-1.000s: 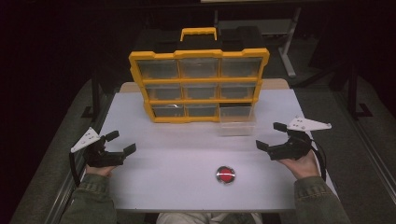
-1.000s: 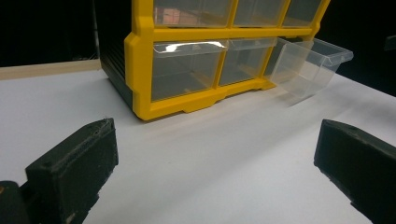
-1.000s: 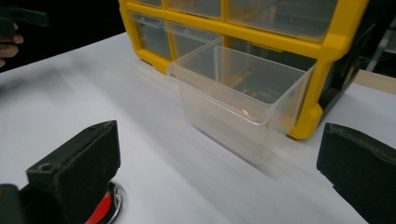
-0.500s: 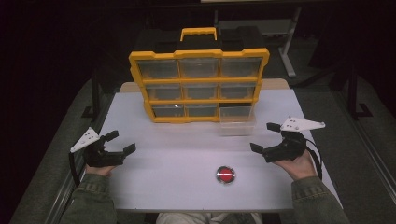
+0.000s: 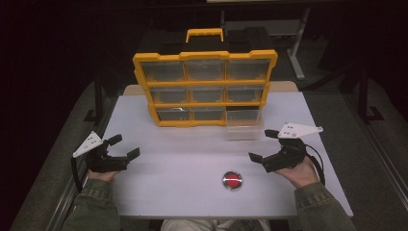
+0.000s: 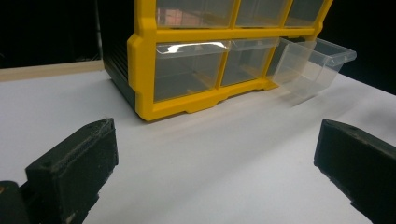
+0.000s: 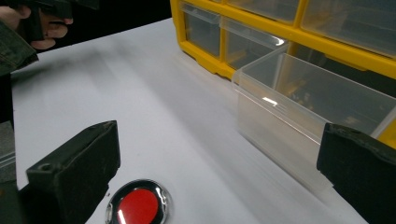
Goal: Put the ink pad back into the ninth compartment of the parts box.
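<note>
A yellow drawer cabinet (image 5: 204, 91) with clear drawers stands upright at the back of the white table (image 5: 192, 154). Its bottom-right drawer (image 5: 244, 126) is pulled out and looks empty. Near the front edge lies a red disc with a chrome rim (image 5: 232, 180). My left gripper (image 5: 124, 146) rests open at the table's left, pointing at the cabinet (image 6: 144, 70). My right gripper (image 5: 263, 145) is open, to the right of the disc (image 7: 138, 207) and in front of the pulled-out drawer (image 7: 303, 102). Nothing sits between either pair of jaws.
The cabinet has a yellow carry handle (image 5: 205, 33) on top. Bare white tabletop lies between the two grippers. The person's other hand (image 7: 42, 28) appears far off in the right gripper view. Dark floor and metal frames (image 5: 300, 48) surround the table.
My right gripper has slid left toward the middle of the table, closer to the red disc. The left gripper has stayed where it was.
</note>
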